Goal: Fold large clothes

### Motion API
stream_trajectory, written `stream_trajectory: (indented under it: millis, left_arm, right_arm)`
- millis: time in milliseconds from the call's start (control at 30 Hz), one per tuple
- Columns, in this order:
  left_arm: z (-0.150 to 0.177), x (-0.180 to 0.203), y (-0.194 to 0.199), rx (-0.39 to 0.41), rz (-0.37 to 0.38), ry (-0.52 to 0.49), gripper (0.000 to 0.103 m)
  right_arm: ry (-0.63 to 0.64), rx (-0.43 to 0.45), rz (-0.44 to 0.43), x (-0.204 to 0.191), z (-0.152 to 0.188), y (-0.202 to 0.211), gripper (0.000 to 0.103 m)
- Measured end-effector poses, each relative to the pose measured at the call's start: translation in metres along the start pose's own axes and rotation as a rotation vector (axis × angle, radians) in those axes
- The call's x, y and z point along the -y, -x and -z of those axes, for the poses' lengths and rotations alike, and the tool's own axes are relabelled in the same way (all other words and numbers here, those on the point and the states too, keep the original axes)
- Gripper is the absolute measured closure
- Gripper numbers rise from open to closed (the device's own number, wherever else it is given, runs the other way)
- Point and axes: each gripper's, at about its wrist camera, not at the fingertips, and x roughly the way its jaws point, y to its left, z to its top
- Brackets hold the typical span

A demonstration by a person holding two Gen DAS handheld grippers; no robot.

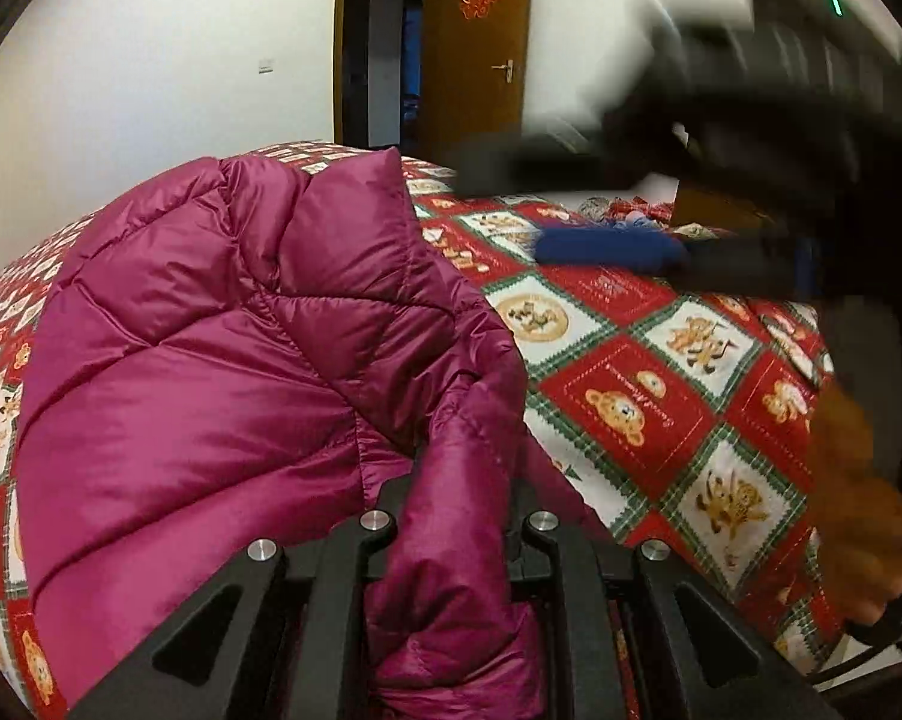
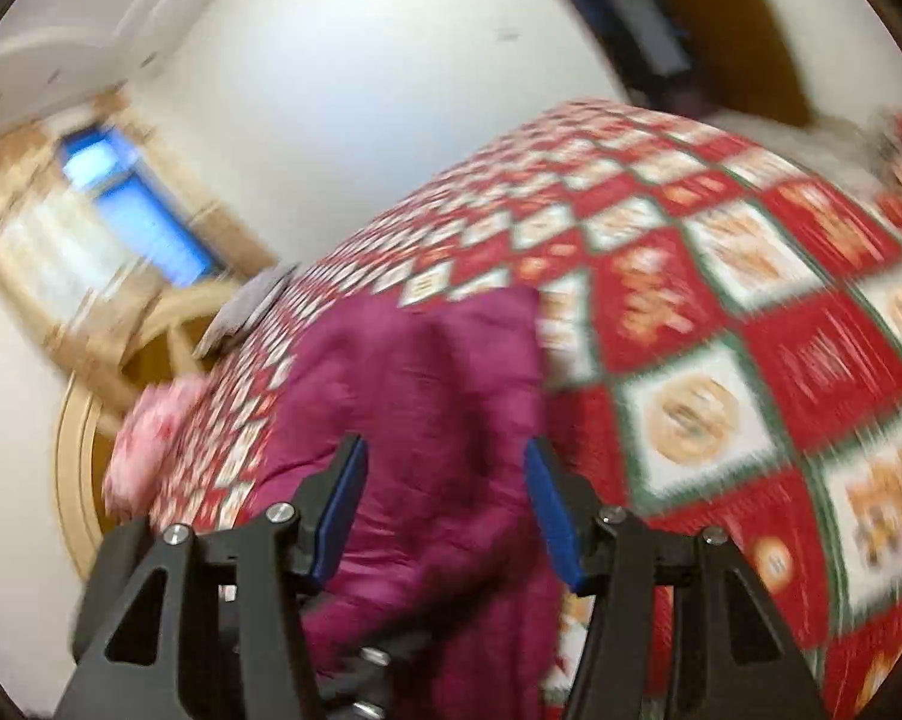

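Note:
A magenta quilted puffer jacket lies on a bed with a red, white and green bear-patterned cover. My left gripper is shut on a bunched edge of the jacket, which fills the gap between its fingers. My right gripper is open with blue pads, hovering above the jacket, holding nothing. In the left wrist view the right gripper is a blurred black and blue shape above the bed, to the right of the jacket.
An open brown door and a dark doorway stand behind the bed. Small items lie at the far bed edge. A pink floral pillow, a wooden headboard and a window are at the left.

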Motion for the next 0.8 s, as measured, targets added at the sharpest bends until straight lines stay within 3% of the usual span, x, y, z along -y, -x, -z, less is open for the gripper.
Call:
stream_trajectory:
  millis: [33, 100, 200, 367, 600, 800]
  left_arm:
    - [0.001, 0.001, 0.001, 0.001, -0.001, -0.003, 0.089]
    - [0.003, 0.003, 0.003, 0.005, -0.002, -0.019, 0.088]
    - [0.006, 0.001, 0.015, 0.001, 0.019, -0.051, 0.083]
    - [0.021, 0.013, 0.047, -0.005, 0.045, -0.208, 0.070]
    - [0.034, 0.028, 0.057, -0.048, -0.010, -0.403, 0.069]
    - [0.033, 0.061, 0.043, 0.069, -0.050, -0.496, 0.042]
  right_arm:
    - [0.060, -0.028, 0.007, -0.010, -0.004, -0.011, 0.052]
    - [0.109, -0.095, 0.038, -0.003, -0.003, -0.032, 0.078]
    - [0.105, -0.209, 0.135, 0.011, 0.008, -0.068, 0.079]
    - [0.028, -0.248, 0.109, 0.035, 0.018, -0.072, 0.083]
    - [-0.004, -0.260, 0.050, 0.042, 0.029, -0.069, 0.083]
    - [-0.074, -0.277, -0.005, 0.054, 0.016, -0.071, 0.083]
